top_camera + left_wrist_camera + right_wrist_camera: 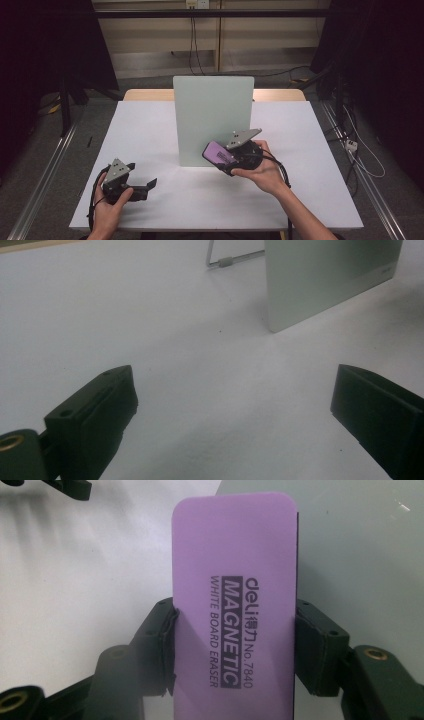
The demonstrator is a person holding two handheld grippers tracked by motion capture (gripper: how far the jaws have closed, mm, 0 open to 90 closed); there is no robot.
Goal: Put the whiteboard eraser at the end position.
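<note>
Purple plastic against pale green: a magnetic whiteboard eraser [232, 605] is pinched by its two long edges between the fingers of the right gripper [220, 156], just right of centre in the high view, its far end at the lower right corner of the upright board [212, 117] that stands mid-frame on the white desk [150, 125]. At lower left of the same view the left gripper [145, 189] rests low over the desk in the person's hand, its fingers spread wide with nothing between them — bare surface runs between them in the left gripper view, with the board's corner and the wire stand [232, 259] behind it at upper right of that frame. No container is on the desk; the board and its stand are the only other things there. The likely next move is pressing the eraser flat to the board, and that carries the risk: the board appears propped by the thin wire stand alone, so a firm push high on its face could tip or slide it backward. The grip is also narrow — the fingers bite the eraser's lower half, so a skewed contact could twist it loose.
</note>
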